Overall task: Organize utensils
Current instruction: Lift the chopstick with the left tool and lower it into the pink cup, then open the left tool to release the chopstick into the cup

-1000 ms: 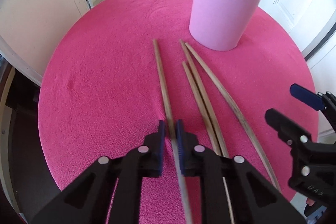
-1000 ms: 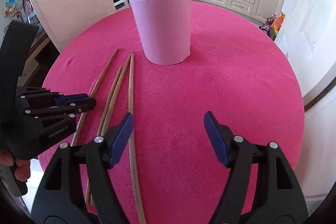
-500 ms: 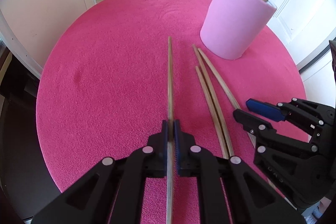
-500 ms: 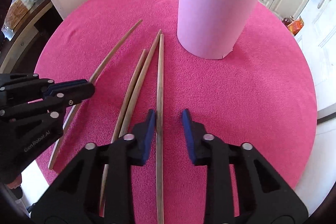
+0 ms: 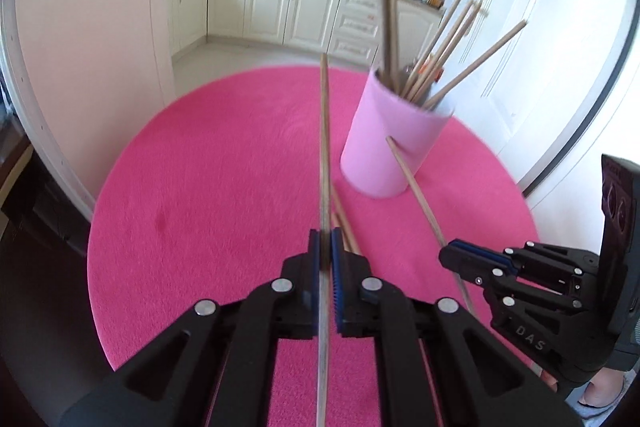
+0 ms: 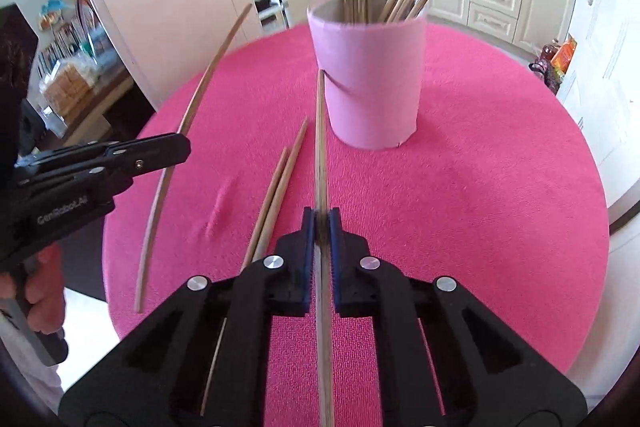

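Because each stick is light, stiff and slim, grip it near one end so the long free end swings little. Left gripper (image 5: 325, 255) is clamped on a stick (image 5: 325, 147), now lifted off the cloth (image 5: 200, 187). Right gripper (image 6: 321, 231), wide a second ago, has just closed on another stick (image 6: 320, 131), its tip near the cup (image 6: 372, 79). Two sticks (image 6: 280, 183) lie between.

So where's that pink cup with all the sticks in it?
The pink cup stands upright on the pink tablecloth, toward the far side in both views. It sits just beyond and right of the two loose sticks lying on the cloth.
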Demonstrator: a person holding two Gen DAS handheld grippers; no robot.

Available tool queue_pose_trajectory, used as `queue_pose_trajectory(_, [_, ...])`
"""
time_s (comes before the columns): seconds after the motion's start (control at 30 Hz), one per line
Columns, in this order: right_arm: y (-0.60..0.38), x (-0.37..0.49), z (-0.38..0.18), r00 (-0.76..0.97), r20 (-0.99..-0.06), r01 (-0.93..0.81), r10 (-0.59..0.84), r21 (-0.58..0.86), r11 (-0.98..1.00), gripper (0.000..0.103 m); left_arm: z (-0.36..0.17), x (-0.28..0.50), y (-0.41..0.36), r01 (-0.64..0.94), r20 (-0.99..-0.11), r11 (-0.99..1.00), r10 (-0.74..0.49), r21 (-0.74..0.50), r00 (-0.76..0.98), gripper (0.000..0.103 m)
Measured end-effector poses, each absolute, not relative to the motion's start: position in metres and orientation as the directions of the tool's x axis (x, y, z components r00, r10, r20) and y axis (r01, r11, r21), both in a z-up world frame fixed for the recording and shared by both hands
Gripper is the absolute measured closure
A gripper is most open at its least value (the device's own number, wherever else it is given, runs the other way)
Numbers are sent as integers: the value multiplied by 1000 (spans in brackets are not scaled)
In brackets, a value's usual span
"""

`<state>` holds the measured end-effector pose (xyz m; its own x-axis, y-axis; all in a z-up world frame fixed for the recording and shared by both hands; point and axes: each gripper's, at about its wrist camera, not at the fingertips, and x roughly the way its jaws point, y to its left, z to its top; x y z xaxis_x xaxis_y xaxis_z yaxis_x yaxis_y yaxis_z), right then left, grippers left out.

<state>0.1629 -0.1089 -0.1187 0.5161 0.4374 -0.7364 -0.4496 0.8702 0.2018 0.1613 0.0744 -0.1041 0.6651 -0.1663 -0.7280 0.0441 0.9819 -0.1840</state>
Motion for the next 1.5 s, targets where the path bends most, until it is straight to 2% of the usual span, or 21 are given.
queue_pose_trajectory(0.33, [-141,154,-76,634,-533,-465,560,316,827,97,-64,165,56,123,-569,974,-212,-192,795,97])
queue_pose_trajectory(0.57, [-144,159,-64,663,-443,-483,603,362,797,97,-50,172,42,176,-513,965,-252,-193,821,97])
queue_pose_trajectory(0.7, [-150,162,-52,705,-370,-484,605,372,792,97,-39,179,34,194,-472,965,-255,-175,844,97])
queue_pose_trajectory(1.13, [-164,175,14,857,-126,-449,500,297,843,97,12,202,16,188,-237,974,-215,-129,948,97])
queue_pose_trajectory(1.37, [-162,185,9,896,-46,-418,441,248,874,97,4,228,14,174,-228,976,-201,-134,953,97])
queue_pose_trajectory(1.5, [-158,197,-3,899,-72,-404,431,238,883,97,-7,240,14,155,-252,980,-182,-125,950,97])
